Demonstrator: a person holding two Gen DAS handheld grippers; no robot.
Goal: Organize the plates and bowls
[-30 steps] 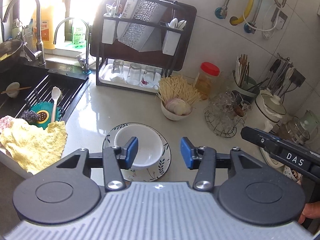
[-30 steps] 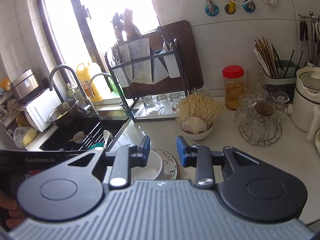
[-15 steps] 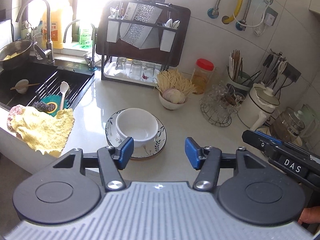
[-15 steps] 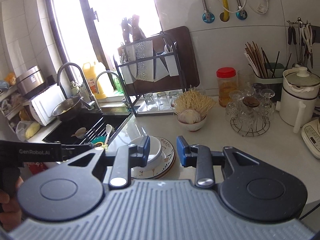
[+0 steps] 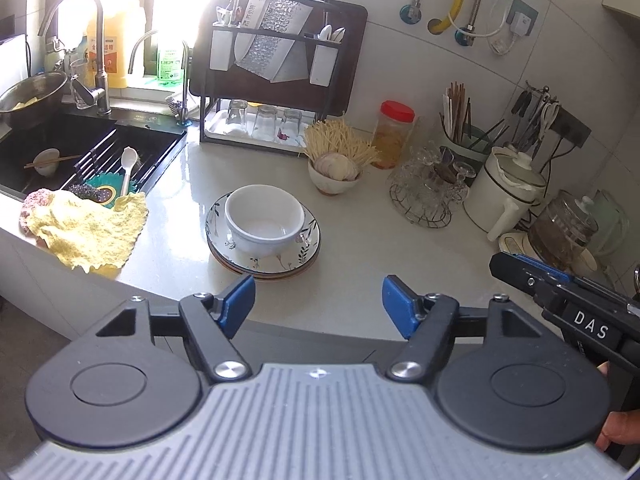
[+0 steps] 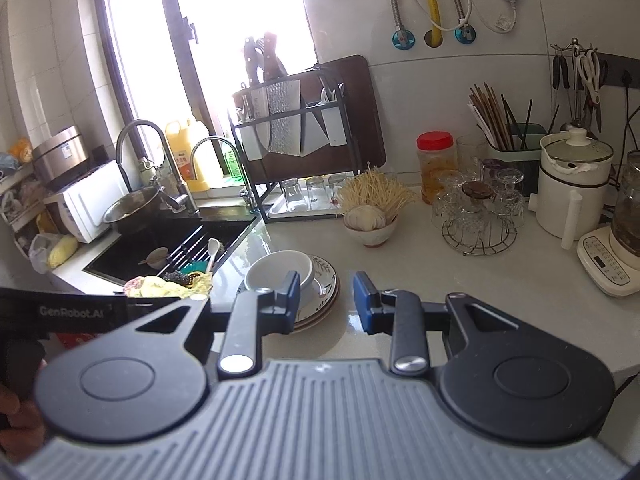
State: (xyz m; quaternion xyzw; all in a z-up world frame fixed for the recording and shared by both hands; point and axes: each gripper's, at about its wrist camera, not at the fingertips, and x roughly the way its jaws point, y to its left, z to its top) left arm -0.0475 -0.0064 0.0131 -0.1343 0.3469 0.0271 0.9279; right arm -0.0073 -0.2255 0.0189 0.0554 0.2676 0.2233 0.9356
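The pale countertop [image 5: 360, 248] spreads out ahead of both grippers, running to the tiled wall, with the black sink [image 5: 80, 148] sunk into it far ahead and to the left of the left gripper [image 5: 318, 306]. Beyond the fingers, against the wall, a dark knife rack [image 5: 276, 76] stands over a tray of upturned glasses. Ahead and to the right of the left gripper sit a white kettle [image 5: 508, 192] and a wire stand of glassware [image 5: 428, 188], well apart from the dishes.

A yellow cloth [image 5: 88, 232] is draped over the counter edge, ahead and left of the left gripper, just beside the sink.

The stack of plates [image 5: 280, 264] lies directly ahead of the left gripper's left finger, near it but not touching (the top plate has a leafy rim pattern). A white bowl [image 5: 264, 218] sits upright on that stack, empty inside. From the right gripper [image 6: 326, 302], the same stack [image 6: 324, 280] and bowl [image 6: 276, 268] appear just past its left finger, which partly covers them. A small bowl of garlic and noodles [image 5: 334, 176] stands farther ahead, apart from the stack.

Both grippers hover with jaws spread wide, holding nothing; the right gripper's body [image 5: 568, 304] shows at the right edge of the left view
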